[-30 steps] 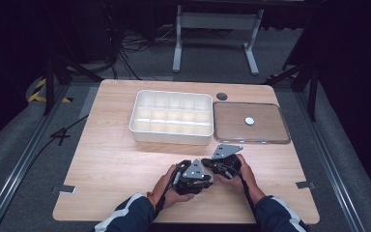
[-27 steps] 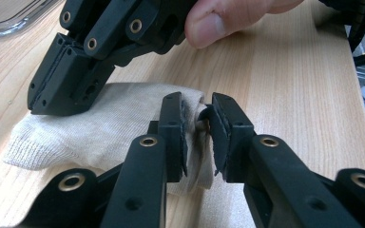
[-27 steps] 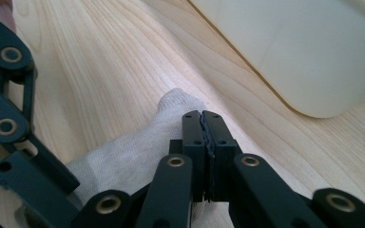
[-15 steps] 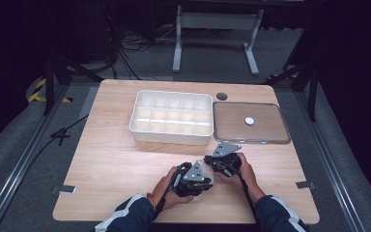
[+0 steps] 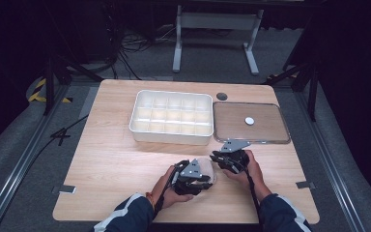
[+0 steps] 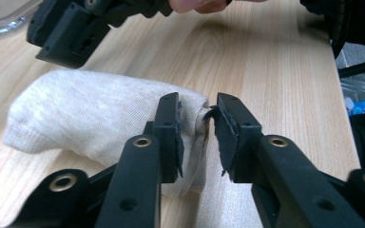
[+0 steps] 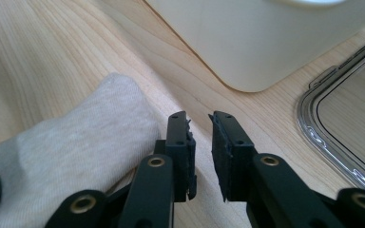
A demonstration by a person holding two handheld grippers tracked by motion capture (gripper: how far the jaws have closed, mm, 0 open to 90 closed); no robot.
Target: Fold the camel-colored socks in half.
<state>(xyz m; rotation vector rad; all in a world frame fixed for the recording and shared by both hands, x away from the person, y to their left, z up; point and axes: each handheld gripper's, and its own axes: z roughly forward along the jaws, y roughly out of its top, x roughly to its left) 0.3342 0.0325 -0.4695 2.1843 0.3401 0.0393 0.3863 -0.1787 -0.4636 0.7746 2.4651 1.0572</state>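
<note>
A cream knit cloth [image 5: 209, 168] lies bunched on the wooden table [image 5: 116, 159] near its front edge, between both grippers. My left gripper [image 6: 197, 130] is open, its jaws straddling the cloth's [image 6: 85, 114] near end, and a fold of fabric sits in the gap. In the high view it [image 5: 206, 178] is held by the left hand. My right gripper [image 7: 200, 137] stands slightly open with bare wood between its jaws and the cloth [image 7: 71, 147] just to its left. It [image 5: 219, 159] hovers over the cloth's far end.
A white compartment tray [image 5: 171, 134] stands mid-table; its wall [image 7: 266, 42] rises just beyond the right gripper. A clear lid [image 5: 275, 133] with a white sticker lies right of the tray. A small dark disc [image 5: 221, 96] sits behind.
The right gripper has edged slightly right and away from the person. The left gripper has barely shifted beside the cloth.
</note>
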